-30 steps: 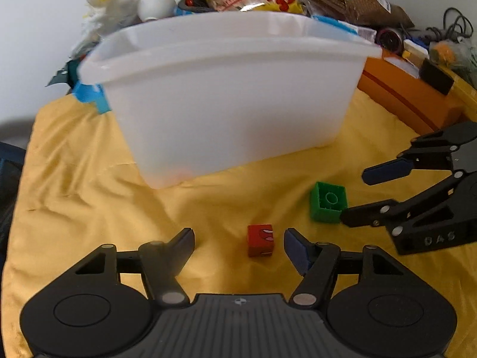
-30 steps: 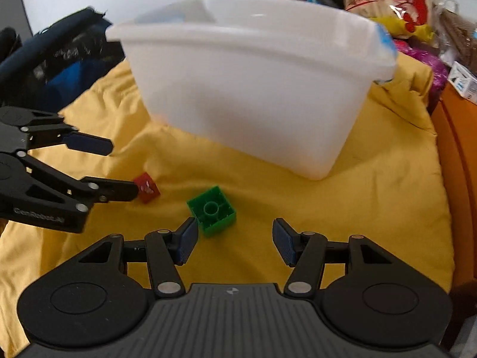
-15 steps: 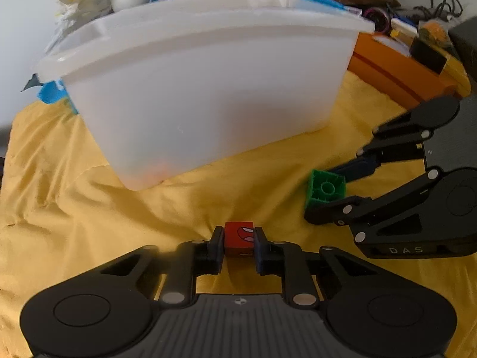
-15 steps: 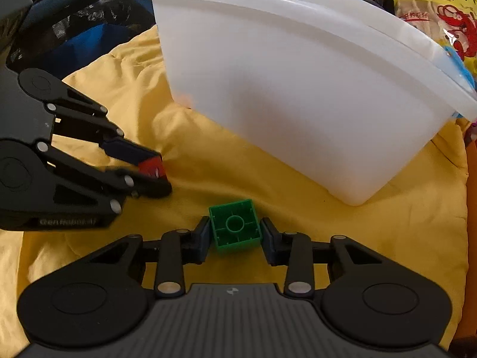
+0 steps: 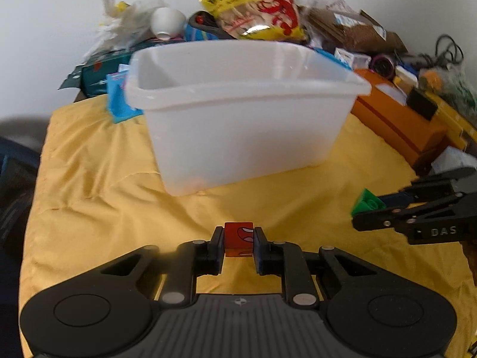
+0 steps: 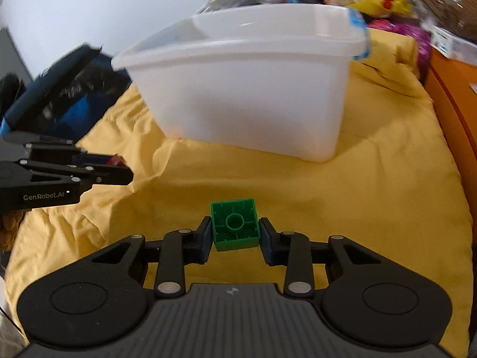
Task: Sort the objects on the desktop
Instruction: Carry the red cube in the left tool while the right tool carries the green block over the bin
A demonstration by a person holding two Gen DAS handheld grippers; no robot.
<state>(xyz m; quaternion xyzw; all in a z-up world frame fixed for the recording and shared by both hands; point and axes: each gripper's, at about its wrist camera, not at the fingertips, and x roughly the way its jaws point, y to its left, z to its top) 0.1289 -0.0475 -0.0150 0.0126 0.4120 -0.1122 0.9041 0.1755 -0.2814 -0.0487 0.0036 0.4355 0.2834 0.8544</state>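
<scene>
The left gripper (image 5: 238, 240) is clamping a small red cube (image 5: 238, 238) between its pads, the cube's printed face turned toward the camera. The cube is sitting just above the yellow cloth (image 5: 89, 194); whether it is clear of the fabric or still brushing it is hard to judge from this angle. The right gripper (image 6: 235, 229) is pinching a green building block (image 6: 235, 223) at its two sides, the hollow underside with its round tube facing the lens. Its jaws have just been closing, with the block between them, and the pads are now pressing on it.

In the left wrist view the right gripper is showing at the right edge, carrying the green block at its tip. In the right wrist view the left gripper is reaching in from the left edge with a sliver of red showing between its fingers.

Beyond both grippers, a translucent white plastic bin (image 5: 244, 125) is standing upright on the cloth, its mouth open. Behind the bin, a heap of clutter is piling against the wall: a yellow snack bag (image 5: 253, 9), a white cup (image 5: 167, 19) and a brown packet (image 5: 351, 32). An orange box (image 5: 396, 125) is lying along the cloth's right side.
</scene>
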